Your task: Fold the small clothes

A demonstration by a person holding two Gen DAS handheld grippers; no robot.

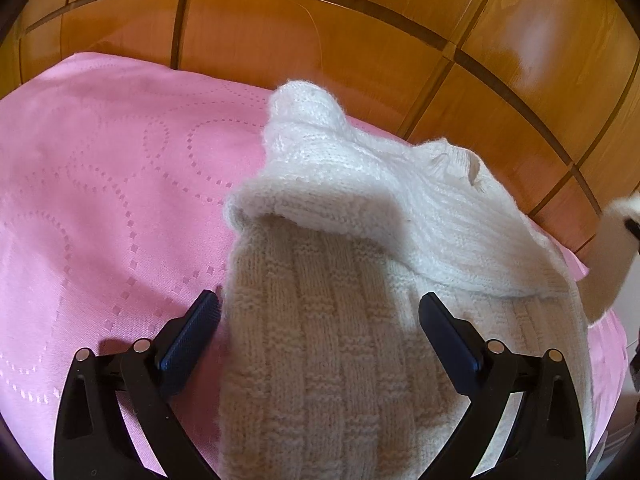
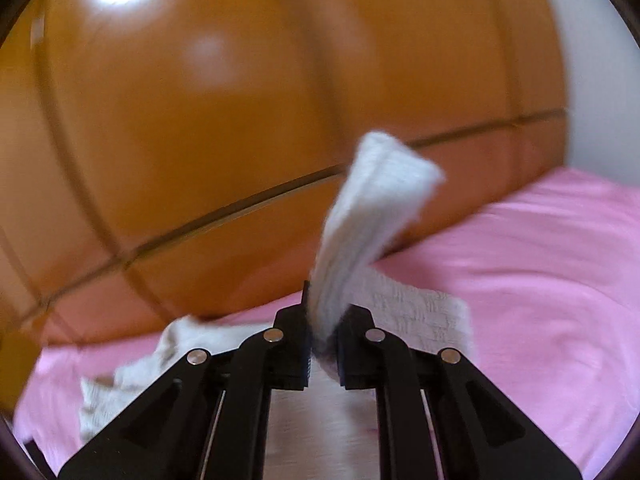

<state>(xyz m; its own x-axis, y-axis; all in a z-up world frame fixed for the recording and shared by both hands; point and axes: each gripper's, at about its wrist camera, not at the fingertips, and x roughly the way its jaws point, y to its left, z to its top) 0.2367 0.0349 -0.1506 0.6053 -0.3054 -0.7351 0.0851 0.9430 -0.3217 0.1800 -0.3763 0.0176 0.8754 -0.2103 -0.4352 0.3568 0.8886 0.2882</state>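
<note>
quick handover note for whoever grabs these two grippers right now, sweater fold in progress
Left gripper: open, over the white knit sweater, gripping nothing.
Right gripper: shut on a sleeve, lifted off the bed.
The sweater's body lies on the pink bedspread by the wooden panelling; its top part is already turned over the body.
Left: lay the sleeve across, finish folding.

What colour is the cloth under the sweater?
Pink cloth, with dotted circle patterns; clearest in the left wrist view.
</note>
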